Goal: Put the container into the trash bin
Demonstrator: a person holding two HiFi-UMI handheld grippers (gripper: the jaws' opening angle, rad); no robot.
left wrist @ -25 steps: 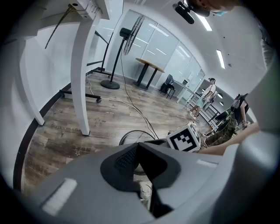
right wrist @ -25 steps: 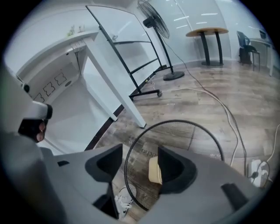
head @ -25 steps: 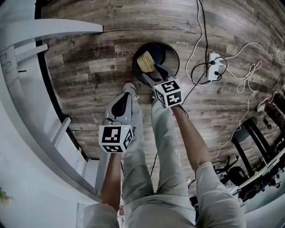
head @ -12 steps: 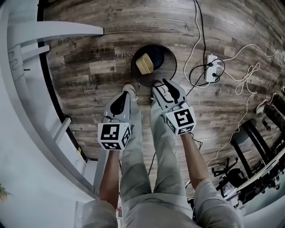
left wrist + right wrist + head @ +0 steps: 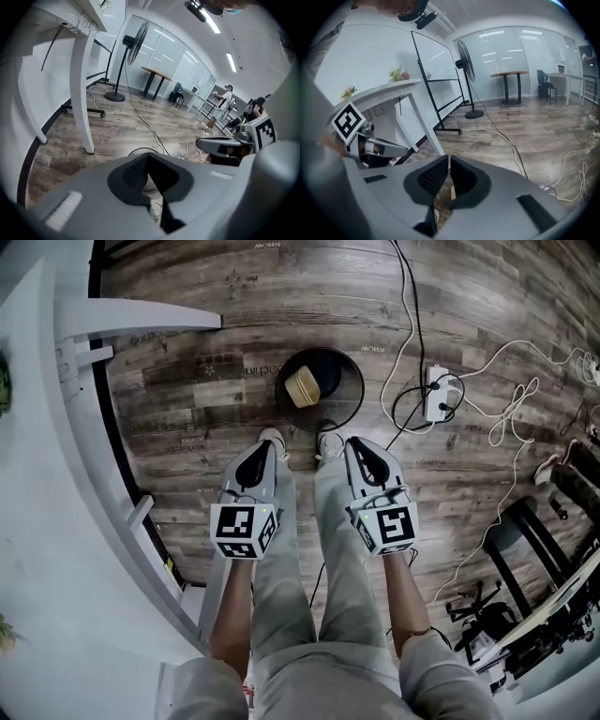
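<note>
**Container in the bin, both grippers held above it**

The tan square container (image 5: 302, 387) lies inside the round black trash bin (image 5: 341, 381), against the bin's left wall as the head view shows it. Neither gripper touches it. The bin stands on the grey-brown wood-plank floor (image 5: 187, 399), just ahead of the person's pale shoes (image 5: 271, 436).

The left gripper (image 5: 264, 446) is held over the person's left leg and points down and forward toward the bin. Its jaws are clenched together with nothing in them. The right gripper (image 5: 353, 442) is held beside it over the right leg, at about the same level. Its jaws are closing, with only a thin slit left between the ribbed pads and nothing between them.

A white power strip (image 5: 439, 395) with looping white and black cables lies on the floor to the right of the bin. A white worktop (image 5: 37, 521) runs along the left edge of the head view.
</note>
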